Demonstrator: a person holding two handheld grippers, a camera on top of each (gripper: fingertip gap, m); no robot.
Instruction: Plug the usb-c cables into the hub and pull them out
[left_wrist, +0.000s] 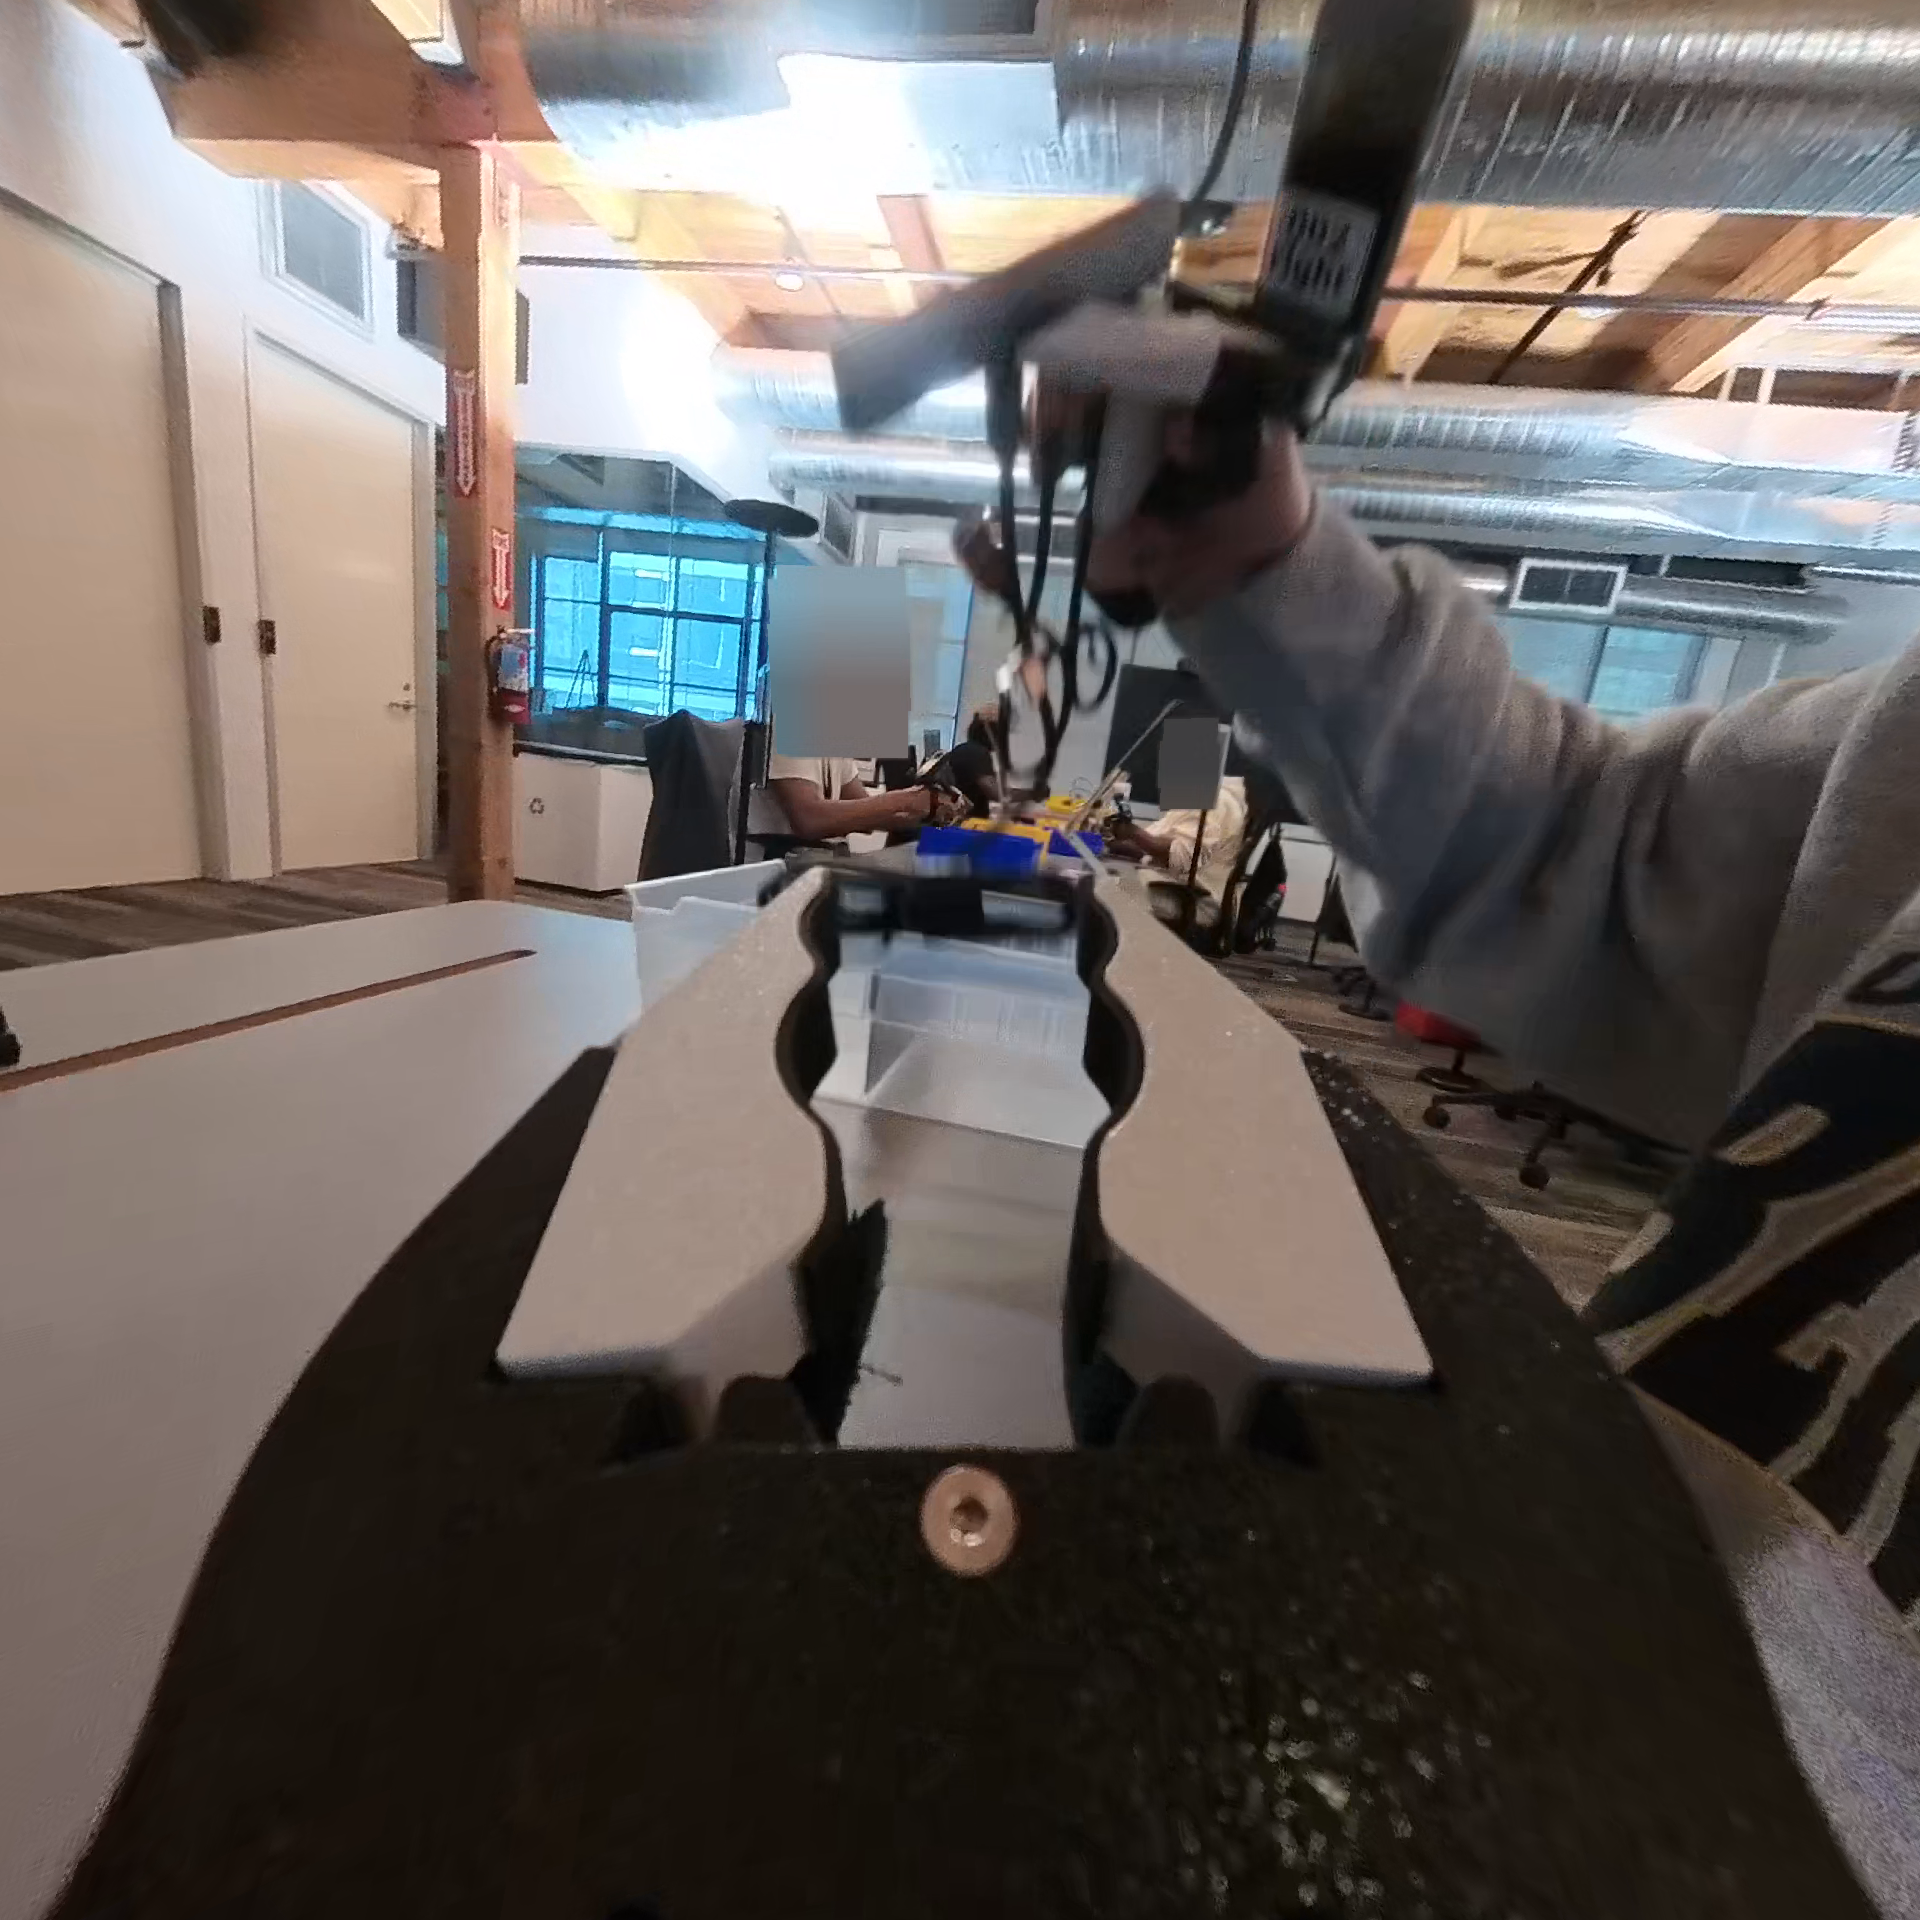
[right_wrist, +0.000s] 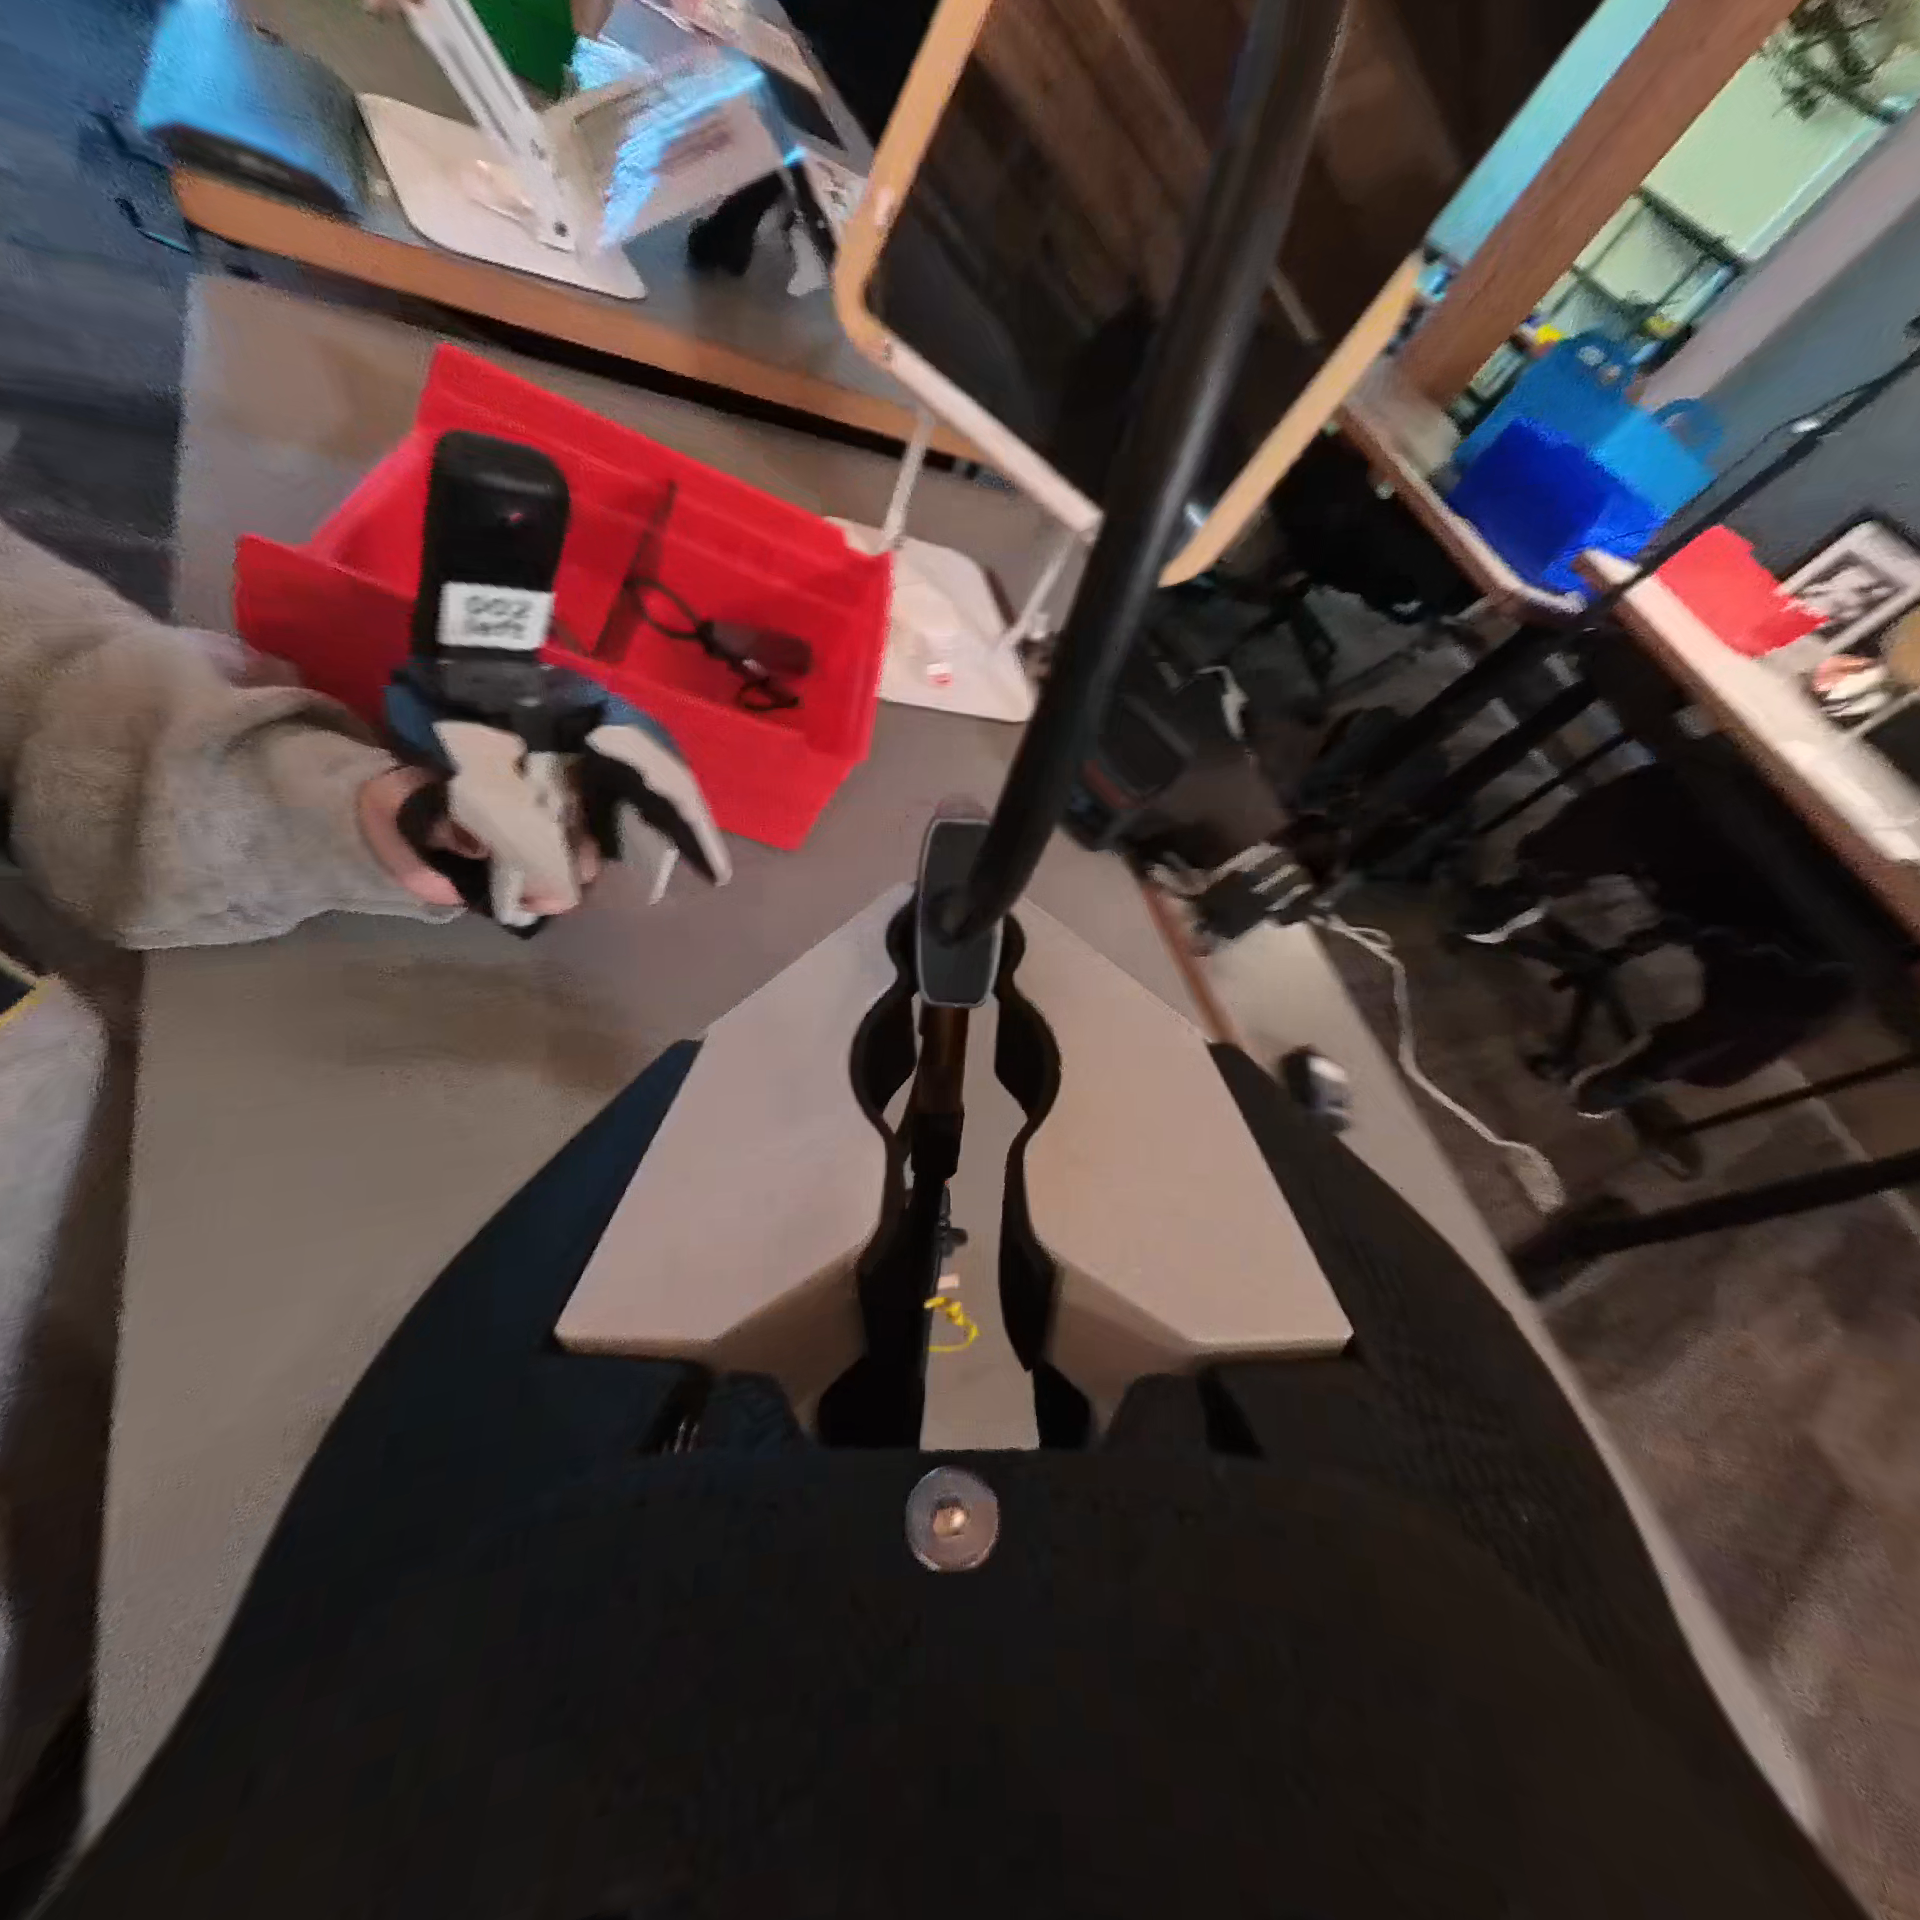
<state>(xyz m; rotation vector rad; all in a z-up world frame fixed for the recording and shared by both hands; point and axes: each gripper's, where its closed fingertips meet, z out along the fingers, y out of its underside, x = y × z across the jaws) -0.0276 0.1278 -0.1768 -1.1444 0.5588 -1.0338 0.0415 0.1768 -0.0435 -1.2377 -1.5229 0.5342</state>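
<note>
red bin (right_wrist: 582, 623) blocks table's (right_wrist: 332, 1091) far side.

Left gripper (left_wrist: 951, 914): two pale grey fingers (left_wrist: 707, 1143) with wavy inner edges are sitting in a black, grainy body (left_wrist: 935, 1714); a silver hex screw (left_wrist: 968, 1520) is showing just behind the finger roots. Right gripper (right_wrist: 951, 935): same build, with its own silver screw (right_wrist: 951, 1519) behind the fingers. Above the left gripper's fingers in the right wrist view, a black camera block (right_wrist: 488, 540) is carrying a white sticker (right_wrist: 495, 615). The person is wearing a light grey fleece sleeve (left_wrist: 1507, 831) and a top with dark and gold lettering (left_wrist: 1787, 1247).
</note>
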